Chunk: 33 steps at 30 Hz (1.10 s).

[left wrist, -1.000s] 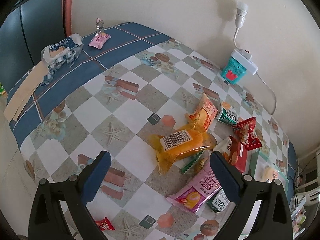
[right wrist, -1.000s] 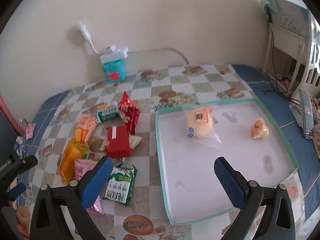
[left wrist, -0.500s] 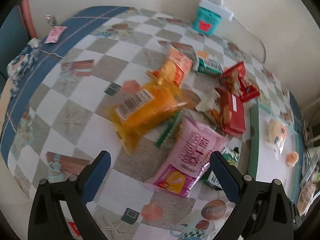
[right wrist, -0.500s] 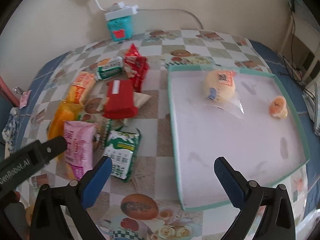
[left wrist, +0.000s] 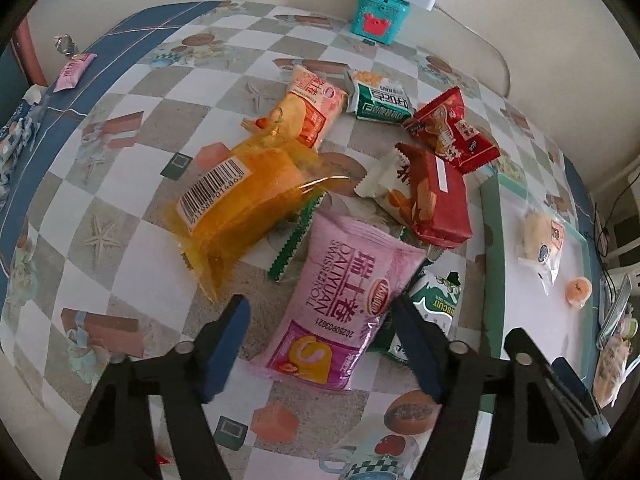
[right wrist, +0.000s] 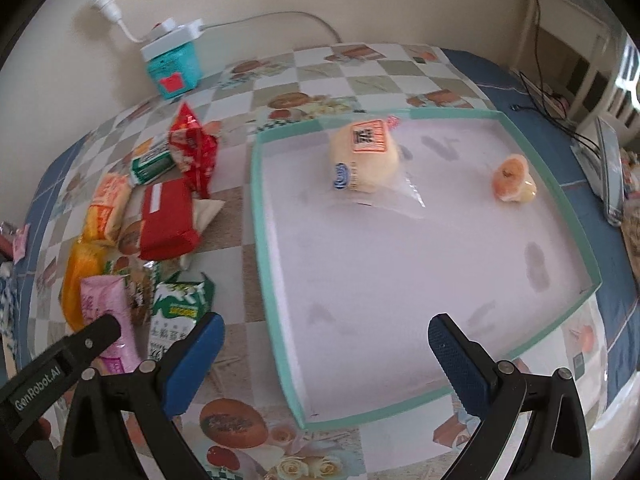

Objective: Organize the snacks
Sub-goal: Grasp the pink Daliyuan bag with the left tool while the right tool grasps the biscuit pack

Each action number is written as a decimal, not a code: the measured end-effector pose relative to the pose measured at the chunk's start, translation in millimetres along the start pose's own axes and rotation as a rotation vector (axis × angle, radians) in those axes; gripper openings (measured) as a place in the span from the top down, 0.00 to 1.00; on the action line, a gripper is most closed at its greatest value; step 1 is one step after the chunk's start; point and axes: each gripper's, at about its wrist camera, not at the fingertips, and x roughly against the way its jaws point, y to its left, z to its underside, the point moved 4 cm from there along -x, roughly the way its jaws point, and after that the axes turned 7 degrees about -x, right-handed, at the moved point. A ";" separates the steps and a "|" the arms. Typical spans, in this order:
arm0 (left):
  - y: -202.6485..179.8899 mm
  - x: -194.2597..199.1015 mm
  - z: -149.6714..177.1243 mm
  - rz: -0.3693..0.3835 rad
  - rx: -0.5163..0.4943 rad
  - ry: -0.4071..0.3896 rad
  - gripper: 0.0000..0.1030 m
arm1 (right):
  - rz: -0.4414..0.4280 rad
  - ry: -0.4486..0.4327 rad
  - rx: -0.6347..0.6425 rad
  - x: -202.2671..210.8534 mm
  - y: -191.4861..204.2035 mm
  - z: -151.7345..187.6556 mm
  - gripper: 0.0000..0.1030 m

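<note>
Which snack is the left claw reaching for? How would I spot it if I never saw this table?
Find the checkered table and the pile of snacks beside the green-rimmed tray. At the pile's near end lies the pink packet, right between the left claw, whose jaws are closing around it. It is the only pink packet in the pile, with a swirly roll cake pictured on its near end.

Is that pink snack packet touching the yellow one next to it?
Apart. In the left wrist view, checkered tablecloth and a green wrapper edge show between the pink packet and the yellow packet.
</note>
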 end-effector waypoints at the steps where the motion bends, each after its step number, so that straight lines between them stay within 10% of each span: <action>1: -1.1 -1.4 0.1 0.000 -0.005 0.003 0.31 | 0.002 -0.002 -0.006 0.0 -1.8 -1.1 0.00; 11: -1.0 -8.8 -0.2 -0.004 -0.010 0.013 0.58 | -0.032 -0.019 0.028 3.6 9.6 0.7 0.00; 33: 38.0 55.4 -13.6 -0.017 0.128 -0.193 0.59 | -0.178 -0.007 0.256 -3.0 77.0 27.9 0.09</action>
